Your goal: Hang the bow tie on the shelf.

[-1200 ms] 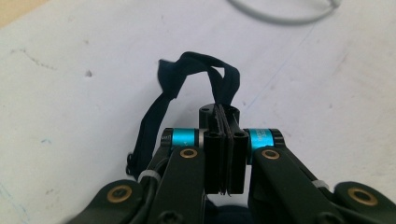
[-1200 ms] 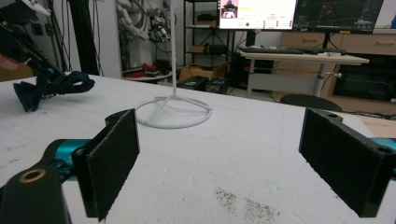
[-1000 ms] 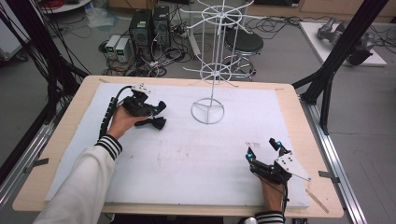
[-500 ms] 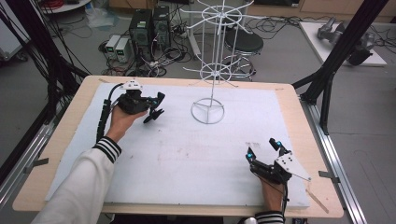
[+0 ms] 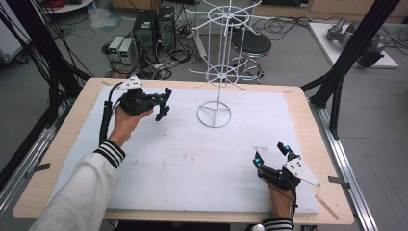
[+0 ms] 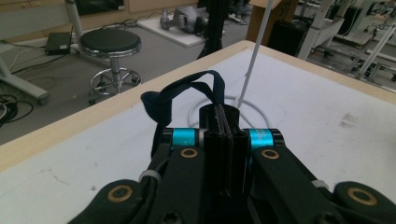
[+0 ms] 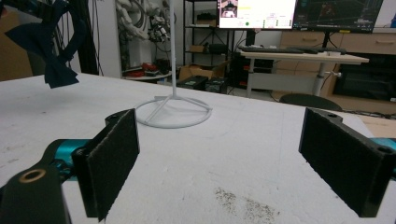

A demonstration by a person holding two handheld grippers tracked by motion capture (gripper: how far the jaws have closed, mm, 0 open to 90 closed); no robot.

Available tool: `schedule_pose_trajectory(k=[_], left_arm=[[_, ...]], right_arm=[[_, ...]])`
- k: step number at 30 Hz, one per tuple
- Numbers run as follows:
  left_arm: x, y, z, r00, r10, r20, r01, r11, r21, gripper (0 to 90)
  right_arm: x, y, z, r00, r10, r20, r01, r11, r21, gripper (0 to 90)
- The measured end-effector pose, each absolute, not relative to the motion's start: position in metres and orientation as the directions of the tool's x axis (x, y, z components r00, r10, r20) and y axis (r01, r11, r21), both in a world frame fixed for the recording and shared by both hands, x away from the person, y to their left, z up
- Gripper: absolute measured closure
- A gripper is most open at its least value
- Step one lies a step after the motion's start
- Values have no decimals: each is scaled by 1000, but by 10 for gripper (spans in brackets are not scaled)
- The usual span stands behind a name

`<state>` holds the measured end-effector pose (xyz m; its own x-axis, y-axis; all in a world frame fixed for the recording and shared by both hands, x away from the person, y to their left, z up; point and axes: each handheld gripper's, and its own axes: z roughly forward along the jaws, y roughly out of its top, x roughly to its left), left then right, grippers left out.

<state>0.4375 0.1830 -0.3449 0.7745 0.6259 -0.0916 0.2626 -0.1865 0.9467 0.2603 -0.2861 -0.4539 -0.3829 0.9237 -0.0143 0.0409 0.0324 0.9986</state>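
My left gripper (image 5: 161, 103), fingers clamped on a dark blue strap (image 6: 187, 93), has lifted off the white surface (image 5: 192, 159) toward the wire rack (image 5: 219, 72), likely for hanging. My right gripper (image 5: 272, 154) rests, fingers apart.

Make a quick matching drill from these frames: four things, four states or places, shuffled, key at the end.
Things
1. left gripper
2. right gripper
3. white wire rack
4. dark blue strap

States or places
A. stands on the white board toward its far side, ring base down
B. jaws wide apart, nothing between them
C. looped, pinched between closed jaws
D. held above the board's far left part, jaws pressed together

Pairs: 1-D, 2-B, 3-A, 4-C
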Motion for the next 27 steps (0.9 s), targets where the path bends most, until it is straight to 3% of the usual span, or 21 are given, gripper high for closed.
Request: schedule_pose_trajectory(k=[27], left_arm=[[430,148,-304,826,556,-93,205,-142,968,884]], right_arm=[[260,-286,-454,-383,923,-17,40,35,999,114]])
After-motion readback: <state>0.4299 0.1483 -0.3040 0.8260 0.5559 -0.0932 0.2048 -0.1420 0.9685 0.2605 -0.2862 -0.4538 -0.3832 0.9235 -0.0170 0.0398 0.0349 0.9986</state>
